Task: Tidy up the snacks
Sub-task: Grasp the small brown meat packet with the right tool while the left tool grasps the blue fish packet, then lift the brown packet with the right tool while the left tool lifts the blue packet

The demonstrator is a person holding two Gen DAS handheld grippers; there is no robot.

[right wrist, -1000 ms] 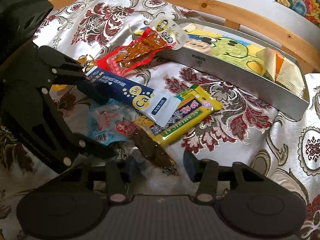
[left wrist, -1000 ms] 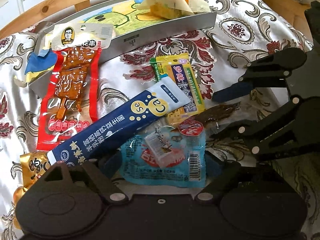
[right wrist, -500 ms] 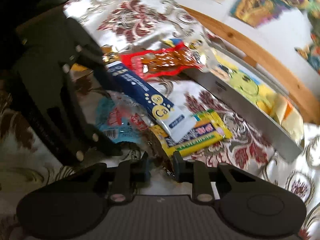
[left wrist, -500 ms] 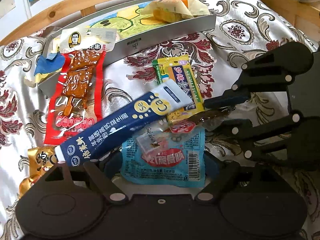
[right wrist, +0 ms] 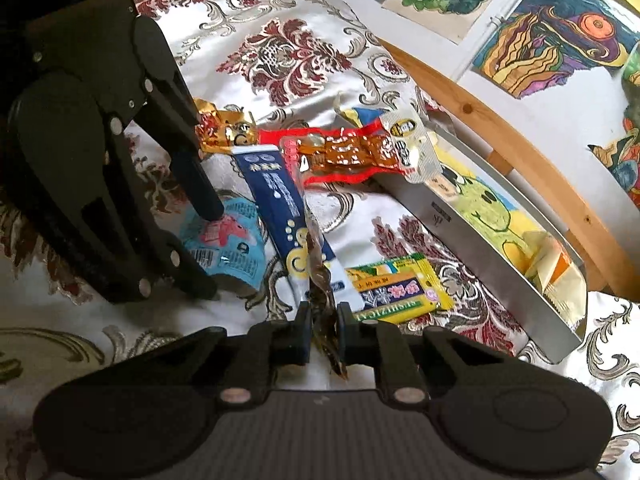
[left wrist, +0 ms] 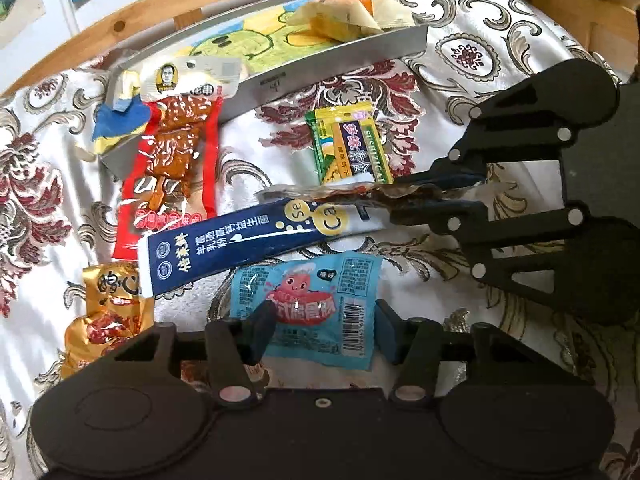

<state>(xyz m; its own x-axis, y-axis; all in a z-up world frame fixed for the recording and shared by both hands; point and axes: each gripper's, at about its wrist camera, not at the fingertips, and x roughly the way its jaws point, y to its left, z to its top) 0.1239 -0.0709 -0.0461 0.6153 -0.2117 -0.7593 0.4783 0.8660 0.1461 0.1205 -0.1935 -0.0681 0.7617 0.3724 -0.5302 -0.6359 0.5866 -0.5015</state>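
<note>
Jaws of the right gripper (right wrist: pixel 323 328) are clamped on a thin clear packet with brown food (right wrist: pixel 320 276), which is lifted and reaches out over the blue stick sachet (right wrist: pixel 286 216). In the left wrist view this same packet (left wrist: pixel 352 194) hangs across at 3 o'clock, between the green and yellow packet (left wrist: pixel 350 148) and the blue stick sachet.

Jaws of the left gripper (left wrist: pixel 322 330) stand apart, one on each side of the light blue packet (left wrist: pixel 308 304), which lies flat on the patterned cloth (left wrist: pixel 472 16). At 9 o'clock of it is a gold packet (left wrist: pixel 108 304). The red packet with a skewer (left wrist: pixel 172 160) leans on the corner of the silver tray (left wrist: pixel 340 64) at 11 o'clock. Inside the tray, at its far right end, lies a pale yellow packet (left wrist: pixel 348 20).
</note>
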